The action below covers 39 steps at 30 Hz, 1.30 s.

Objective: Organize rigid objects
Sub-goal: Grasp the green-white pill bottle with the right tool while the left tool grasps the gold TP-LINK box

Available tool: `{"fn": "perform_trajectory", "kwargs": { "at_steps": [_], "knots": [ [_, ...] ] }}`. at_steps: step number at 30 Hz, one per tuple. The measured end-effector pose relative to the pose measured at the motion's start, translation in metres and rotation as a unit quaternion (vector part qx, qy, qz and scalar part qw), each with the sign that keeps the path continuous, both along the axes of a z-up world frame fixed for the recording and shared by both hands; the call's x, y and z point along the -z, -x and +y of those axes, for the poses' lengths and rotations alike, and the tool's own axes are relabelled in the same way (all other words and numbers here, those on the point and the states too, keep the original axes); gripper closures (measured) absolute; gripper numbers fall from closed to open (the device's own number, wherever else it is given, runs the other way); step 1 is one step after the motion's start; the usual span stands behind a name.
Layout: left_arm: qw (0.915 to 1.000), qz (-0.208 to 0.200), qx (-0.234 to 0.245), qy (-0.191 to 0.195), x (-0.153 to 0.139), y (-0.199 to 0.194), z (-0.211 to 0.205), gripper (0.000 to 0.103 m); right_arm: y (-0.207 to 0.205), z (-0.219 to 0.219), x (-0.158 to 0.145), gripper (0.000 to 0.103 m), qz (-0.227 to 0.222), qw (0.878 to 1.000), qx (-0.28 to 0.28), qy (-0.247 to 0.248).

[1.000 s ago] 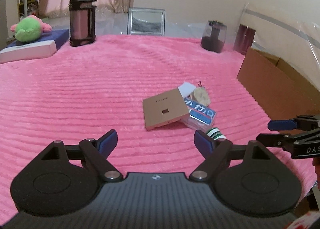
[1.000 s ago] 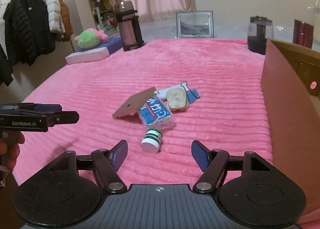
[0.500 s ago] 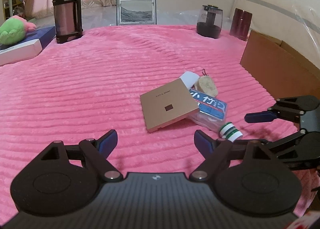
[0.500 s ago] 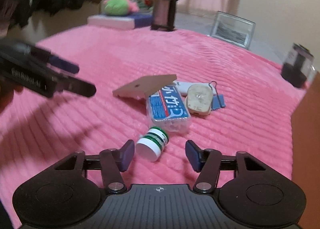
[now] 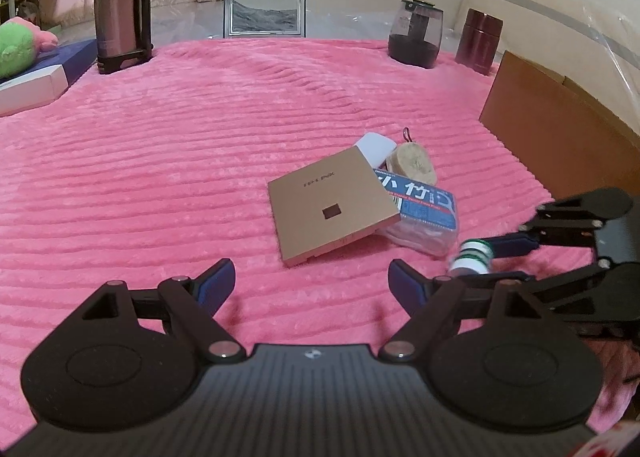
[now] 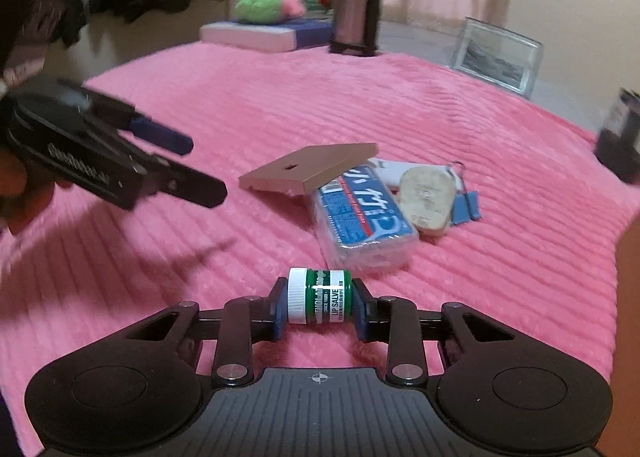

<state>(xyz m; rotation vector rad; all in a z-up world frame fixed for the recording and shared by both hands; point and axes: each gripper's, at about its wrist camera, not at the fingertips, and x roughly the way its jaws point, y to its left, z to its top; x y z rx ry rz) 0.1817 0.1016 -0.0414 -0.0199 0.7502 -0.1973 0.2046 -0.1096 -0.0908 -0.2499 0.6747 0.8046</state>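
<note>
My right gripper [image 6: 319, 307] is shut on a small green and white lip salve jar [image 6: 319, 296], low over the pink blanket; the jar also shows in the left wrist view [image 5: 474, 256]. Just beyond lies a pile: a blue-labelled clear plastic box [image 6: 362, 213], a tan flat box [image 6: 312, 169] leaning on it, a beige oval case [image 6: 427, 197], a blue clip [image 6: 466, 207] and a white object. My left gripper [image 5: 310, 282] is open and empty, hovering left of the pile near the tan box [image 5: 330, 205].
A cardboard box wall [image 5: 560, 137] stands at the right edge. At the back are a steel thermos [image 5: 120, 5], a picture frame [image 5: 265, 9], a dark glass jar [image 5: 416, 33], a maroon cup [image 5: 480, 39] and a plush toy [image 6: 262, 3] on a flat box.
My right gripper moved forward to the lip salve jar and closed on it. My left gripper drifted closer to the pile and stayed open.
</note>
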Motion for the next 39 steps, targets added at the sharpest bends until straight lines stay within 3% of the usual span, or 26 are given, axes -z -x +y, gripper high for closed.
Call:
{"fn": "perform_trajectory", "kwargs": {
  "at_steps": [8,12,16,26,31,39],
  "knots": [
    [0.998,0.0,-0.021,0.059,-0.002,-0.033,-0.008,0.017,0.005,-0.027,-0.013,0.074,0.025,0.994,0.089,-0.055],
    [0.9955,0.01,-0.036,0.087,0.003,-0.052,-0.008,0.016,0.006,-0.032,-0.013,0.074,0.026,0.993,0.104,-0.057],
    [0.9943,0.028,-0.046,0.092,0.014,-0.066,-0.008,0.015,0.004,-0.035,-0.01,0.075,0.029,0.991,0.114,-0.057],
    [0.9843,0.044,-0.078,0.152,0.031,-0.077,0.003,0.011,0.0,-0.036,-0.003,0.074,0.036,0.989,0.128,-0.057],
    [0.9845,0.046,-0.075,0.152,0.028,-0.079,0.001,0.019,0.003,-0.037,-0.005,0.074,0.036,0.989,0.133,-0.06],
    [0.9881,0.032,-0.075,0.131,0.014,-0.055,0.003,0.019,0.013,-0.041,-0.016,0.074,0.032,0.987,0.139,-0.067]
  ]
}}
